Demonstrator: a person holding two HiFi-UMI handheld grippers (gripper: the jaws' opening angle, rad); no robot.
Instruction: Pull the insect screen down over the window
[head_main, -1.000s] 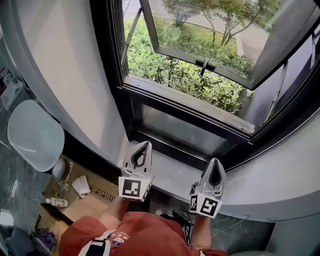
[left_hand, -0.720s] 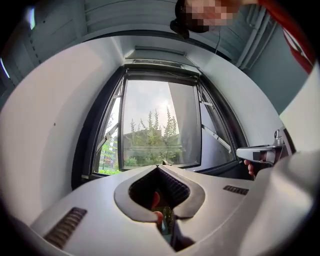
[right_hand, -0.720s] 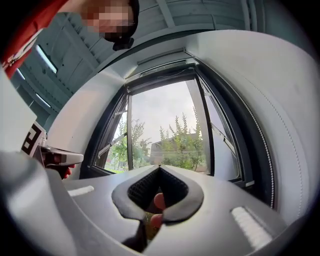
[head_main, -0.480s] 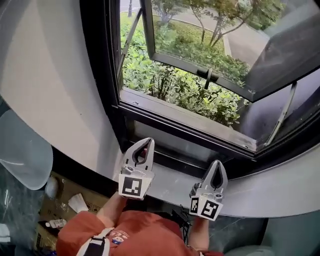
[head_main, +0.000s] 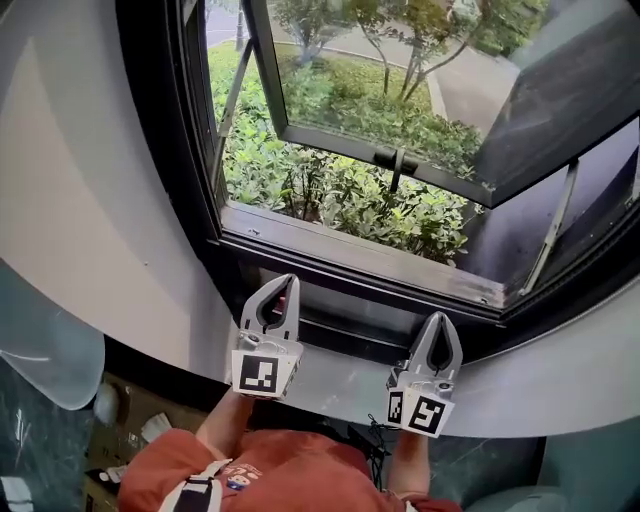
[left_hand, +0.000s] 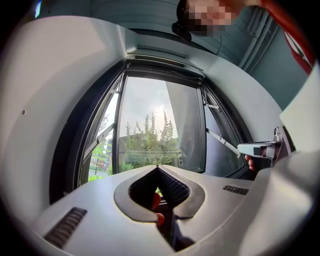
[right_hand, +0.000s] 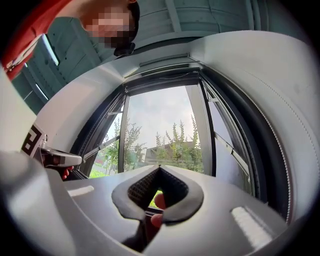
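The window (head_main: 350, 150) stands open, its dark-framed glass sash (head_main: 400, 100) tilted outward over green shrubs. No screen mesh shows over the opening; the frame's top bar (left_hand: 165, 55) sits high in both gripper views. My left gripper (head_main: 289, 281) is shut and empty, held over the grey inner ledge (head_main: 335, 375) below the window's left half. My right gripper (head_main: 441, 318) is shut and empty, level with it, under the right half. Both point at the window opening (left_hand: 150, 135) (right_hand: 160, 135). Left gripper (left_hand: 158, 167) and right gripper (right_hand: 159, 168) show closed jaws with sky and trees beyond.
Curved grey walls (head_main: 90, 200) flank the window. The sash handle (head_main: 397, 160) hangs on its lower rail. A metal stay arm (head_main: 552, 235) props the sash at the right. A pale round seat (head_main: 40, 350) and a cardboard box (head_main: 125, 440) lie at the lower left.
The head view has tilted toward the window, which now fills more of the frame. Both grippers stay shut side by side over the ledge, edged slightly closer to the frame.
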